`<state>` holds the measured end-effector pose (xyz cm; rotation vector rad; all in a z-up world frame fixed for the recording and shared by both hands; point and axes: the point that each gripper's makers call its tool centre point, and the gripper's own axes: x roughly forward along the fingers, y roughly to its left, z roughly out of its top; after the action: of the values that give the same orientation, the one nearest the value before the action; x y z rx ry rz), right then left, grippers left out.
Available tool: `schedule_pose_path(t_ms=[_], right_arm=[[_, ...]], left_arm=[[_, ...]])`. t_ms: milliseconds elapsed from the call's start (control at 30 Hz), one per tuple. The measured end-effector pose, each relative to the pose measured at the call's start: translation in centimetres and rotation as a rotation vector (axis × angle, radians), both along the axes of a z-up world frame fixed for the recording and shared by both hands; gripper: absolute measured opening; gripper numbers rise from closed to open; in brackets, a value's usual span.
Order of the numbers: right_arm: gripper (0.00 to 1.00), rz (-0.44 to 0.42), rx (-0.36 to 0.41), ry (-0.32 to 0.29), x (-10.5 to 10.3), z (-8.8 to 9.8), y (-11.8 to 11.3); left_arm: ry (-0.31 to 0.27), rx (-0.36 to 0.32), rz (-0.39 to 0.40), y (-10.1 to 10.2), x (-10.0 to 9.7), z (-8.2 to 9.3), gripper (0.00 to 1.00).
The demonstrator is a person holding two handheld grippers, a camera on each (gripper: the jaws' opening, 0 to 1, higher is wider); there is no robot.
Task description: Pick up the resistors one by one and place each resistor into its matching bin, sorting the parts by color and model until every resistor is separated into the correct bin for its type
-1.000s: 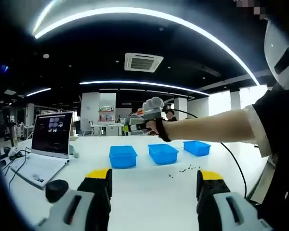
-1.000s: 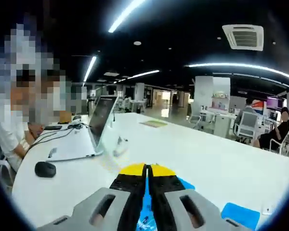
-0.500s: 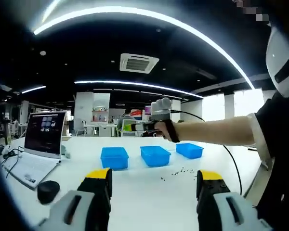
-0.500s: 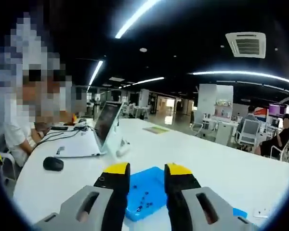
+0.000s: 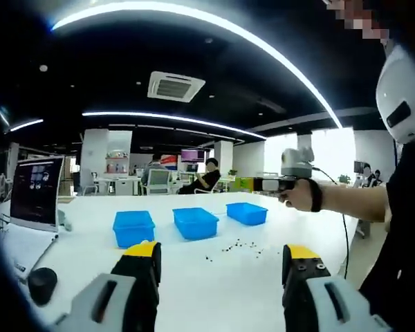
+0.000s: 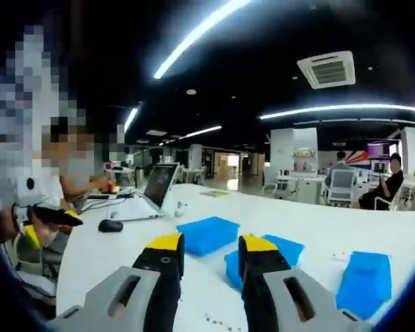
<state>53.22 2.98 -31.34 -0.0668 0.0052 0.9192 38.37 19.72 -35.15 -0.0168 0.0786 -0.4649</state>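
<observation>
Three blue bins stand in a row on the white table: left bin (image 5: 133, 227), middle bin (image 5: 196, 222), right bin (image 5: 247, 213). Small dark resistors (image 5: 235, 247) lie scattered in front of them. My left gripper (image 5: 221, 257) is held low before the table, open, with nothing between its jaws. A hand holds my right gripper (image 5: 285, 182) up in the air to the right of the bins. In the right gripper view my right gripper (image 6: 212, 250) is open and bare, with the bins (image 6: 207, 234) (image 6: 365, 280) beyond it and a few resistors (image 6: 213, 319) below.
An open laptop (image 5: 34, 190) and a black mouse (image 5: 41, 283) lie on the table's left side. A seated person works at a laptop (image 6: 155, 190) with a mouse (image 6: 111, 225). More desks and people fill the office behind.
My right gripper went from shut to open above a bin, then pulled back and swung away to the right of the bins. The left gripper view has panned to the right.
</observation>
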Motion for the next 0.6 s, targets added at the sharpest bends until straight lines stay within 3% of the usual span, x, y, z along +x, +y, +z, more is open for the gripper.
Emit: schedule_pose_path(t_ms=[267, 400, 600], right_arm=[[0.33, -0.19, -0.034, 0.038, -7.3, -3.5, -9.6], [0.33, -0.227, -0.044, 0.065, -9.1, -4.6, -10.8], [0.32, -0.184, -0.083, 0.118, -8.6, -5.8, -9.2]], left_arm=[[0.022, 0.005, -0.037, -1.0, 0.3, -0.6, 0.72], [0.028, 0.005, -0.037, -1.0, 0.3, -0.7, 0.72], [0.026, 0.009, -0.031, -0.9, 0.2, -0.5, 0.72]])
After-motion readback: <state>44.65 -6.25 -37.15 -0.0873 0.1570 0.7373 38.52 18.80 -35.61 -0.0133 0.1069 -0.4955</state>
